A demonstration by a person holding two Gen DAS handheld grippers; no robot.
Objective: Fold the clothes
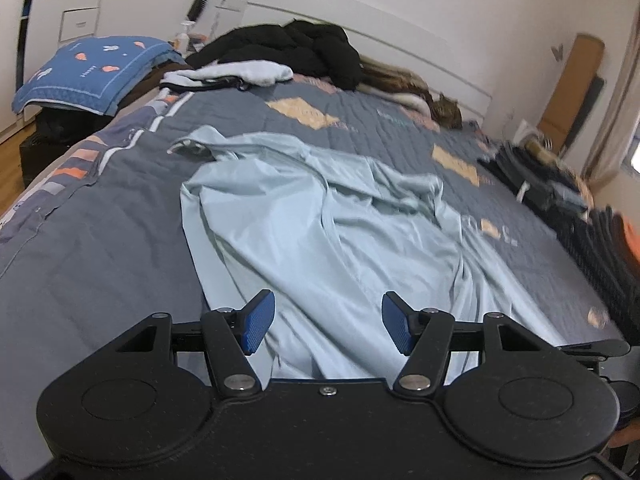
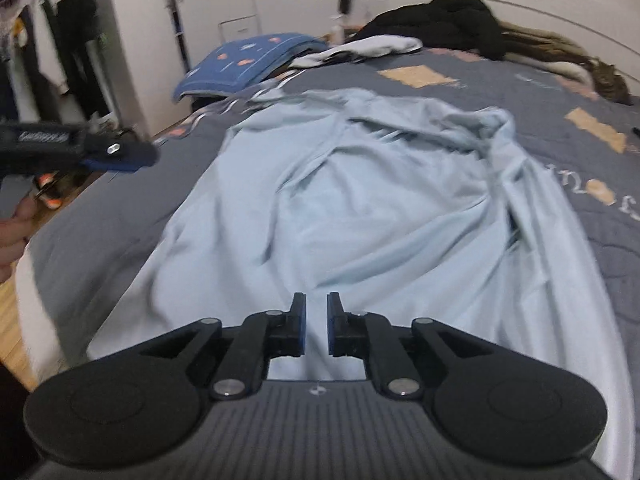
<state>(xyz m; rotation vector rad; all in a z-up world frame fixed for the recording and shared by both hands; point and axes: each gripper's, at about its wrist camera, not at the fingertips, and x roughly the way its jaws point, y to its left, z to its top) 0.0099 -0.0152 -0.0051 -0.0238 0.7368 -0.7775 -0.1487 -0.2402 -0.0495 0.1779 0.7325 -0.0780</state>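
A light blue garment [image 1: 320, 220] lies crumpled and lengthwise on the grey quilted bed [image 1: 100, 220]. My left gripper [image 1: 328, 300] hovers over its near end, open wide, with the blue pads [image 1: 260, 320] apart and nothing between them. From the right wrist view the same garment [image 2: 360, 200] stretches away, bunched along its right side. My right gripper [image 2: 316, 300] hangs just above its near edge. Its jaws stand almost together with a narrow gap, and no cloth is pinched there. The left gripper [image 2: 132, 156] shows at the far left, held by a hand [image 2: 16, 224].
A black jacket [image 1: 288, 48] and a white-grey garment [image 1: 240, 74] are piled at the head of the bed. A blue patterned pillow [image 1: 92, 72] sits off the left side. Dark folded items [image 1: 540, 176] lie at the right edge. Clothes hang on a rack [image 2: 76, 40].
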